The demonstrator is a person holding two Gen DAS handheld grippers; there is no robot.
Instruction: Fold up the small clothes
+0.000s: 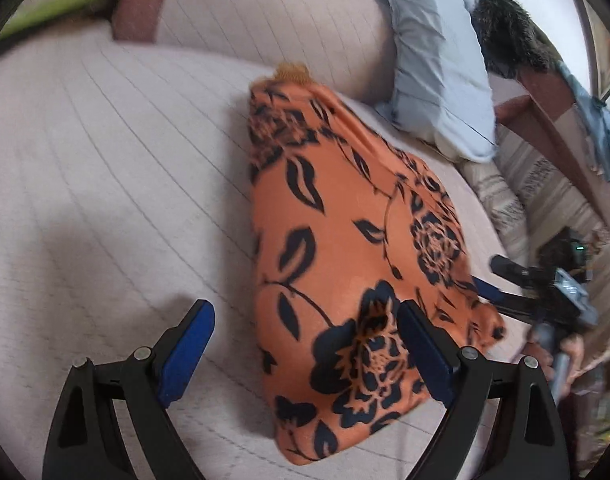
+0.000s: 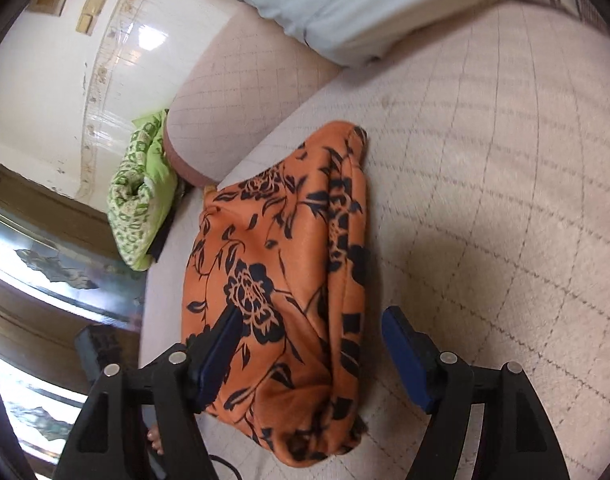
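Observation:
An orange garment with a black flower print point(image 1: 345, 216) lies folded in a long bundle on the pale quilted bed. My left gripper point(image 1: 305, 336) is open just above its near end, with its right finger over the cloth and its left finger over the bed. In the right wrist view the same garment point(image 2: 281, 256) lies lengthwise. My right gripper point(image 2: 311, 352) is open over its near end, with the cloth between the fingers and nothing held. The right gripper also shows in the left wrist view point(image 1: 505, 280) at the garment's far side.
The quilted bed cover point(image 1: 105, 184) spreads wide on the left. A pale bolster point(image 1: 273, 12) and a blue-grey pillow point(image 1: 437, 64) lie beyond the garment. A green patterned cushion point(image 2: 143, 192) sits at the bed's edge. A wooden bed frame point(image 1: 553, 120) runs on the right.

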